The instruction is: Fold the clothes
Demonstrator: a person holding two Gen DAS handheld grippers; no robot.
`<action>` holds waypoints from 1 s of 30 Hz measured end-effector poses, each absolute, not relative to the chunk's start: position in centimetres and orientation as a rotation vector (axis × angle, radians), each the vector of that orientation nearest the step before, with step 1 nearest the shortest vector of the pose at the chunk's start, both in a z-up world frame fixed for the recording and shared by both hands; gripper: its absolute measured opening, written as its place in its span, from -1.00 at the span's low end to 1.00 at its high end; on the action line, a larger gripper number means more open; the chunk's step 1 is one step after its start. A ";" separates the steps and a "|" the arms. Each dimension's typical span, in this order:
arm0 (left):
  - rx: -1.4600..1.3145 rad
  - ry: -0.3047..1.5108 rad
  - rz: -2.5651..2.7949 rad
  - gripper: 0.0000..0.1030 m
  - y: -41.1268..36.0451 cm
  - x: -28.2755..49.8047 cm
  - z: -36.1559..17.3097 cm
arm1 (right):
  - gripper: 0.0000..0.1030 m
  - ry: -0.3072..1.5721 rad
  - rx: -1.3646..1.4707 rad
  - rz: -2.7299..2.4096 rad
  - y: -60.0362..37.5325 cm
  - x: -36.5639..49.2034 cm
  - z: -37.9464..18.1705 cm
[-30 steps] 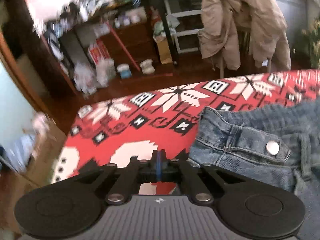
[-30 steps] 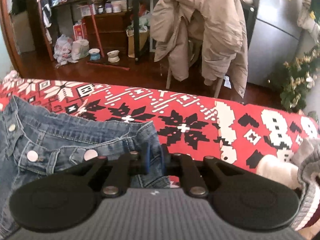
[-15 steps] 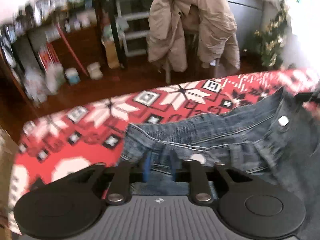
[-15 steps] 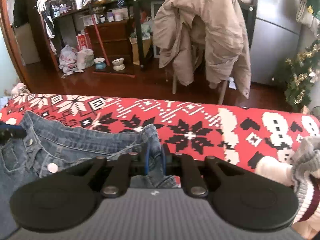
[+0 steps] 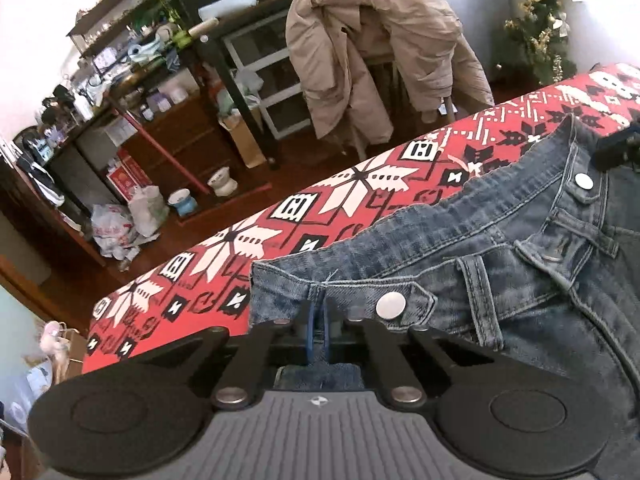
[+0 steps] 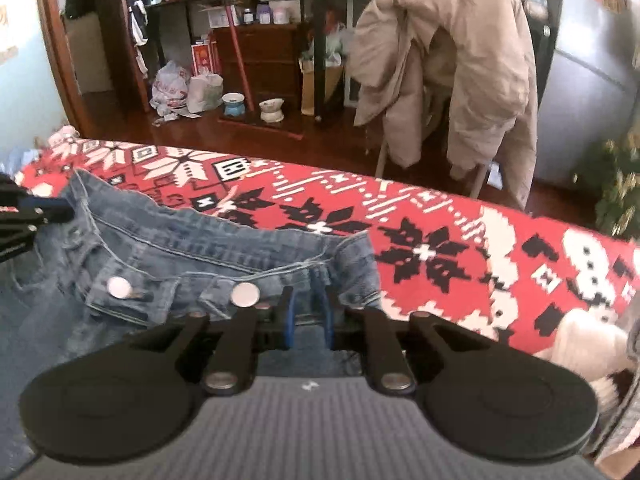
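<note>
Jeans point(image 5: 500, 264) lie on the red patterned cloth point(image 5: 352, 188), waistband toward the far edge of the cloth — the side facing the chair with the beige coat point(image 5: 380, 40). The waistband runs left to right across both views; the legs pass under the cameras toward the person, so the garment's long axis runs near to far, though the legs themselves are out of view. Left gripper point(image 5: 318, 330): blue fingers nearly together, a narrow gap only, pinching denim at the left end of the waistband just beside a metal button point(image 5: 391, 305). Right gripper point(image 6: 310, 312): fingers set wider apart, denim at the right end of the waistband between them; whether the cloth is actually clamped I cannot tell. In the right view the left gripper's tip shows at the far left end of the waistband. A white and grey garment point(image 6: 580, 340) lies on the cloth to the right, apart from the jeans.
</note>
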State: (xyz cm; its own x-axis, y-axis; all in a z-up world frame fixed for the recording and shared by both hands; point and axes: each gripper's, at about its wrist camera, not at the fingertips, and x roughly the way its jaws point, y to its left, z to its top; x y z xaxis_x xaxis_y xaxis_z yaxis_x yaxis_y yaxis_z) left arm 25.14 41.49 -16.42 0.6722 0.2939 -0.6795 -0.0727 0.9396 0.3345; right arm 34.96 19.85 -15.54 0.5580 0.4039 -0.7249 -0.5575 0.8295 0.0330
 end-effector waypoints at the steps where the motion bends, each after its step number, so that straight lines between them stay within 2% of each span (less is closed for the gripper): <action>1: 0.267 0.812 0.213 -0.89 41.8 25.0 -16.3 | -0.75 0.794 -0.208 0.565 19.7 35.0 -15.5; 3: 0.146 0.825 0.213 -0.90 43.4 25.0 -15.6 | -0.79 0.789 -0.203 0.551 19.3 35.1 -15.6; 6: 0.092 0.822 0.163 -0.91 43.3 24.7 -15.3 | -0.65 0.774 -0.128 0.593 18.4 34.5 -14.8; 8: 0.079 0.816 0.121 -0.87 42.7 24.5 -15.2 | -0.65 0.758 -0.127 0.668 19.2 33.5 -14.3; 11: 0.060 0.806 0.058 -0.74 41.9 24.2 -15.1 | -0.64 0.750 -0.150 0.691 20.2 33.0 -14.4; 13: 0.065 0.799 0.028 -0.50 41.2 24.1 -15.2 | -0.63 0.751 -0.171 0.680 20.9 32.9 -14.7; 16: 0.146 0.780 0.075 -0.27 40.2 24.5 -16.1 | -0.57 0.751 -0.204 0.663 22.0 32.8 -15.2; 30: 0.290 0.743 0.228 -0.27 39.0 24.1 -16.5 | -0.54 0.713 -0.266 0.614 22.9 32.2 -16.2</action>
State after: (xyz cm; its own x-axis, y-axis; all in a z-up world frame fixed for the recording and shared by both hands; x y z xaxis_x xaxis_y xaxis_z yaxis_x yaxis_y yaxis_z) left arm 24.14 38.98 -16.52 0.7146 0.3047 -0.6296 -0.1012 0.9357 0.3381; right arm 32.17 22.90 -16.21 0.5914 0.4337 -0.6798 -0.6083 0.7934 -0.0232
